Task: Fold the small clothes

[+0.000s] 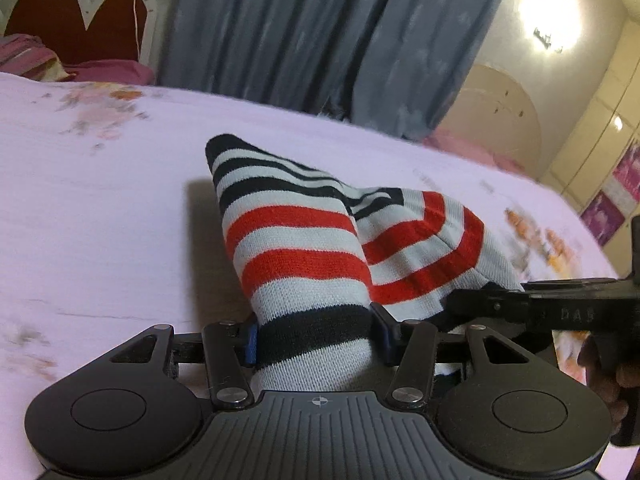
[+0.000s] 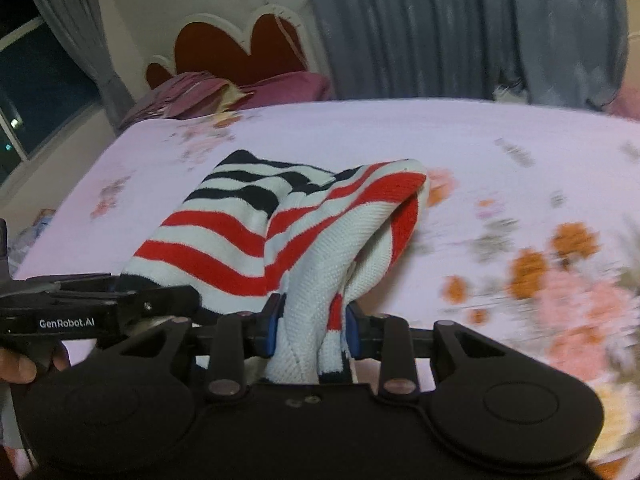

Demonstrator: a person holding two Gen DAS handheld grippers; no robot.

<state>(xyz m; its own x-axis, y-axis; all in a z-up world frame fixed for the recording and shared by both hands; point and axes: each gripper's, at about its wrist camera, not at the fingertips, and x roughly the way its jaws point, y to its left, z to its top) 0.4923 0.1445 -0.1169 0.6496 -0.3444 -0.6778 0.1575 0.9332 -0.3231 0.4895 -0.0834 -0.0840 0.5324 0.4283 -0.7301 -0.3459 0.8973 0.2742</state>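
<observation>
Nearest my lens in the left wrist view is my left gripper (image 1: 316, 334), its 2 fingers (image 1: 250, 342) clenched on a bunched edge of the striped knit garment (image 1: 296, 248) — a black band of the knit sits squeezed between the blue pads. The cloth rises away from the fingers in a peaked fold, white with red stripes low down and black stripes toward the tip, lifted above the bed (image 1: 100, 208) and casting a shadow on the pale pink sheet.

In the right wrist view my right gripper (image 2: 312, 328) grasps another gathered edge of the same garment (image 2: 240, 240), the white knit pinched tight between its fingers (image 2: 270, 330). The fabric spans from one gripper to the other, doubled over so that 2 striped layers lie side by side.

Each gripper shows in the other's view — the right one at the right edge of the left view (image 1: 560, 312), the left one at the left edge of the right view (image 2: 100, 312), with part of a hand (image 2: 24, 364) below it.

Beyond the bed hang grey curtains (image 1: 320, 32), and a red heart-shaped headboard (image 2: 244, 50) stands behind purple pillows (image 2: 288, 84). The flowered print on the sheet is blurred.
</observation>
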